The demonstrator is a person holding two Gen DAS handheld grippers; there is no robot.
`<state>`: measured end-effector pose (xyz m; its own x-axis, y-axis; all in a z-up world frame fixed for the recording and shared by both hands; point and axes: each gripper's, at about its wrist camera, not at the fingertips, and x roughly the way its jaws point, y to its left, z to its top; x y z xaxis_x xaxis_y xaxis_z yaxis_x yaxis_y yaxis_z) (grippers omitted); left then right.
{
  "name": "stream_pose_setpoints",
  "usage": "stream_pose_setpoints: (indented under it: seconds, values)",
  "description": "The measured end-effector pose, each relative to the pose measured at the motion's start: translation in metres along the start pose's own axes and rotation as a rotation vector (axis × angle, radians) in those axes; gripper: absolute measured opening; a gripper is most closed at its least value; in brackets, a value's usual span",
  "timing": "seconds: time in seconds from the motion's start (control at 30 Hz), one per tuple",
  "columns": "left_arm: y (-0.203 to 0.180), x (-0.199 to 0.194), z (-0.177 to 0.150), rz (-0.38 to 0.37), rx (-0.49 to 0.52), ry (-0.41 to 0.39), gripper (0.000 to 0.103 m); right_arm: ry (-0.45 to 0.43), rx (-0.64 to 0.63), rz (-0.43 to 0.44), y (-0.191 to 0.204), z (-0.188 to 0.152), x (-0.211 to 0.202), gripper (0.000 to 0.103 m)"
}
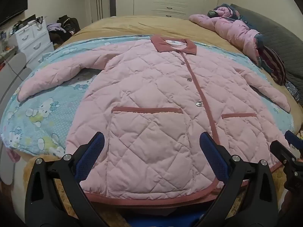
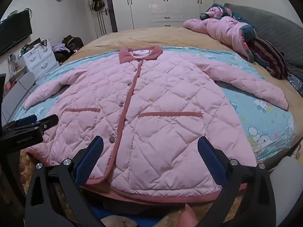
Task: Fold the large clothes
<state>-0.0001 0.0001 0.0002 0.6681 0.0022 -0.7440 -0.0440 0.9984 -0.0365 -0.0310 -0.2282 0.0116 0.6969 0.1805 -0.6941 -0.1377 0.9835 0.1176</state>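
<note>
Spread flat and buttoned on a pale blue cartoon-print sheet (image 1: 43, 117) over a tan bedspread (image 1: 132, 26): one pink quilted jacket with dusty-rose trim (image 1: 151, 98), hem at the near bed edge, both sleeves angled outward. Open bedspread beyond the collar; one crumpled pink garment (image 1: 233, 30) heaped far right. Above the hem, left gripper (image 1: 151, 141) and right gripper (image 2: 150, 145), both spread wide, grasping nothing. Two pockets, four buttons counted.
</note>
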Motion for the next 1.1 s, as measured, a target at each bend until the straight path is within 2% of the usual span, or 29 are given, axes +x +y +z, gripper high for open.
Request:
stream_pose_setpoints:
  seconds: [0.4,0.47,1.1]
  values:
    - [-0.011,0.002,-0.001,0.014,0.012,0.008,0.094,-0.004,0.004,-0.011,0.001,0.000,-0.005,0.099]
    - [-0.010,-0.002,0.001,-0.015,0.005,0.004,0.094,-0.005,0.002,-0.013,0.002,0.000,-0.005,0.099]
    - [-0.004,0.003,0.000,-0.037,0.003,0.015,0.094,-0.008,-0.001,0.005,0.004,-0.001,-0.004,0.099]
